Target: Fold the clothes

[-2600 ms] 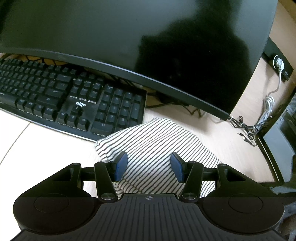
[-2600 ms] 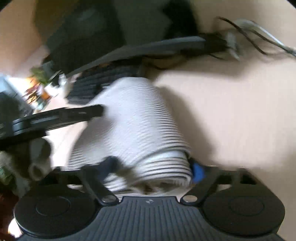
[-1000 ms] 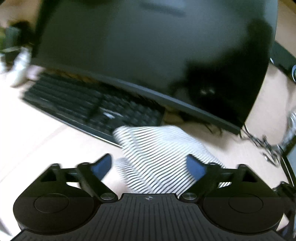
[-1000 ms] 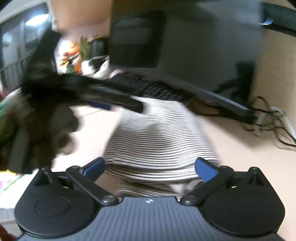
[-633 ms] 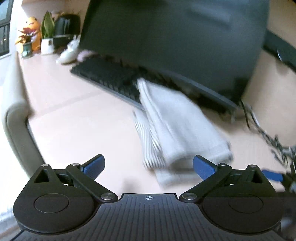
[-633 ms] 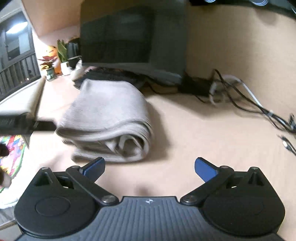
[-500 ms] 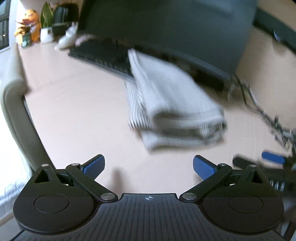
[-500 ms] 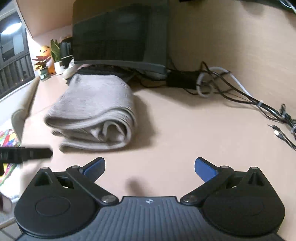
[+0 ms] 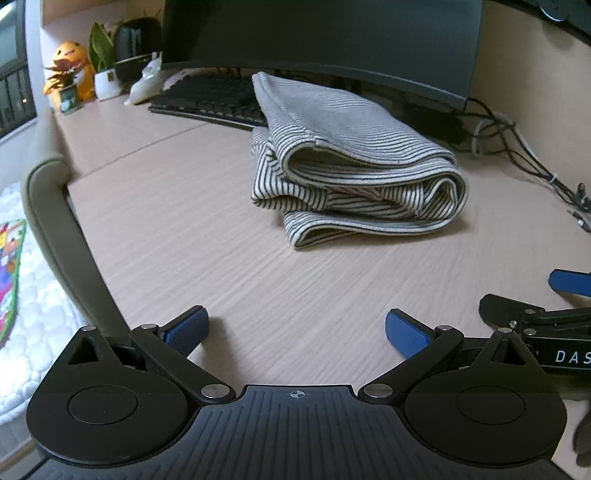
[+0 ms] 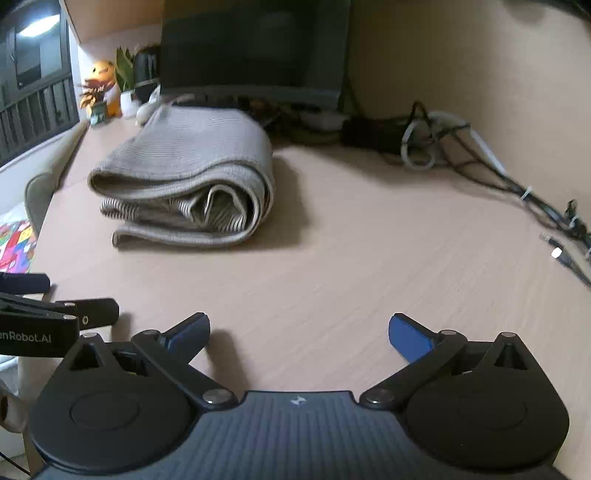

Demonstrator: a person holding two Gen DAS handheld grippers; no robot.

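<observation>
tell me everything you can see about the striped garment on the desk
The striped garment is a soft knit with thin dark stripes on an off-white ground. It is folded into a thick, loose bundle of several layers, with rounded folds on one side and open edges facing the cameras. It lies flat on the pale wood-grain desk; its far end rests on or against the black keyboard, below the monitor. Nothing else touches it: no hand-held gripper holds it.
</observation>
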